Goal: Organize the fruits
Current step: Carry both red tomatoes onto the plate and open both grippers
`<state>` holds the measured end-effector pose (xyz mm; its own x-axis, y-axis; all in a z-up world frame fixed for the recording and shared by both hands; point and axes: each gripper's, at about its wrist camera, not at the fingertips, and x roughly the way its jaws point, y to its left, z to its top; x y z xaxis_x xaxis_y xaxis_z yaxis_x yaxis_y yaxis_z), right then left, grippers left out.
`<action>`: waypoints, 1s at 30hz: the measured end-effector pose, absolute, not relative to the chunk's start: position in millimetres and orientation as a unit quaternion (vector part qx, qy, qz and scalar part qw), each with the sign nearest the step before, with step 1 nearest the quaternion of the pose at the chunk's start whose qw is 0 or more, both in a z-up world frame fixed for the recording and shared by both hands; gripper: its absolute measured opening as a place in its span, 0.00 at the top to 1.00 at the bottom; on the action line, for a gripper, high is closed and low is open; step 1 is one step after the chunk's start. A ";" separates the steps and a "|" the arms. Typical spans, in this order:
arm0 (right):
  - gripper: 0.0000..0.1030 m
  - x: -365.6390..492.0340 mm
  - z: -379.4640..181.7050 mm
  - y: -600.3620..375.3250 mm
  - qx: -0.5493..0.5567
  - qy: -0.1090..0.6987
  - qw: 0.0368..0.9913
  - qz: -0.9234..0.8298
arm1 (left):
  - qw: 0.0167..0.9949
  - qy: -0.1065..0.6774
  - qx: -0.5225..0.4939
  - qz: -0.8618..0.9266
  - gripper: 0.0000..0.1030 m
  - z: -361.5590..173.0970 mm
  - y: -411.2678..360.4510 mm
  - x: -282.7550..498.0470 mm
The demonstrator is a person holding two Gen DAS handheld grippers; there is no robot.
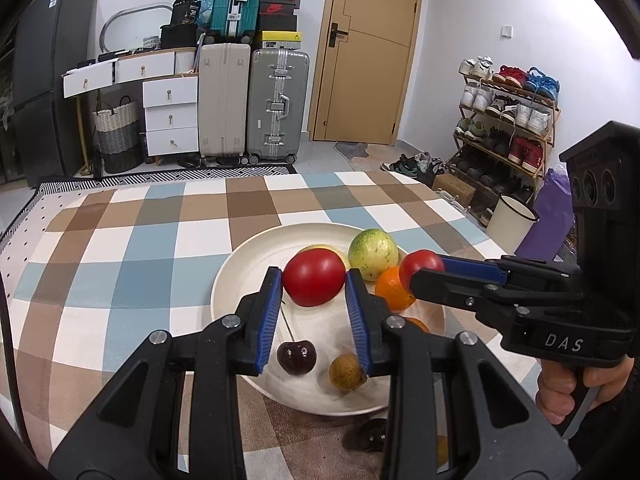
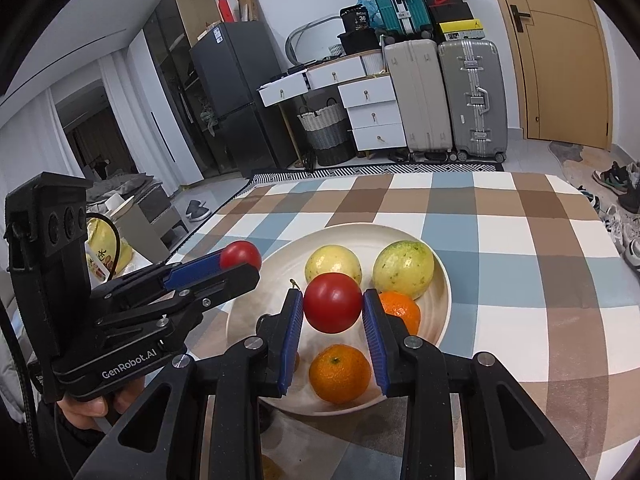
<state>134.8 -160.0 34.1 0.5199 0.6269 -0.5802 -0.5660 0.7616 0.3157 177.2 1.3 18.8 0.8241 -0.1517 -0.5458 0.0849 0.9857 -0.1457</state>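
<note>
My left gripper (image 1: 314,282) is shut on a red tomato (image 1: 314,282) and holds it above the cream plate (image 1: 240,280). My right gripper (image 2: 333,307) is shut on a second red tomato (image 2: 333,307), also above the plate (image 2: 400,236). The right gripper shows in the left wrist view (image 1: 424,272) at the right, the left gripper in the right wrist view (image 2: 240,258) at the left. On the plate lie two yellow-green guavas (image 2: 403,268) (image 2: 333,262), two oranges (image 2: 339,373) (image 2: 402,310), a dark cherry (image 1: 297,357) and a brown longan (image 1: 346,371).
The plate sits on a checkered tablecloth (image 1: 120,248). A dark fruit (image 1: 366,434) lies on the cloth just in front of the plate, partly hidden by my left gripper. Suitcases (image 1: 276,104), drawers and a shoe rack (image 1: 504,120) stand beyond the table.
</note>
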 end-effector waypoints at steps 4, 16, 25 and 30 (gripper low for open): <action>0.70 138.5 29.6 -158.9 0.049 0.354 0.869 0.342 | 0.954 0.288 -0.055 -0.063 0.71 14.6 0.3 179.6; 0.70 141.1 18.9 -156.4 0.068 0.355 0.868 0.340 | 0.952 0.295 -0.052 -0.063 0.71 -0.3 -0.4 185.0; 0.70 140.9 14.9 -154.1 0.064 0.355 0.872 0.331 | 0.951 0.299 -0.054 -0.063 0.71 -3.7 1.0 184.3; 0.59 140.5 18.6 -162.7 0.074 0.338 0.882 0.321 | 0.950 0.301 -0.060 -0.060 0.71 -2.1 4.2 181.2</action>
